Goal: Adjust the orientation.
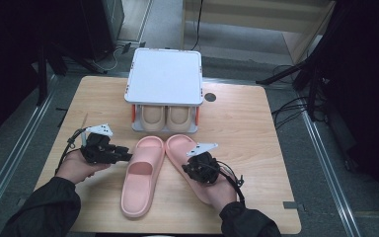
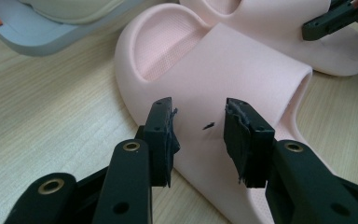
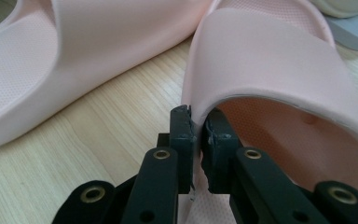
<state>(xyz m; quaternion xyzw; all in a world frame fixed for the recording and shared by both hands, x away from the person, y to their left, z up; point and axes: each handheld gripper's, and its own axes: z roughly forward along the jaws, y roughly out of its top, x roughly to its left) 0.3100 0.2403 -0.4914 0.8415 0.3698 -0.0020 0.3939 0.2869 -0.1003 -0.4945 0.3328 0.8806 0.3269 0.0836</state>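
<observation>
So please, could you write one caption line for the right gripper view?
Right gripper pinching the strap edge of a pink slipper on the wooden table, second pink slipper beside it.

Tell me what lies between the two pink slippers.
Bare wood. In the right gripper view a strip of table shows between the left slipper and the right slipper; their toes nearly meet in the high view.
</observation>
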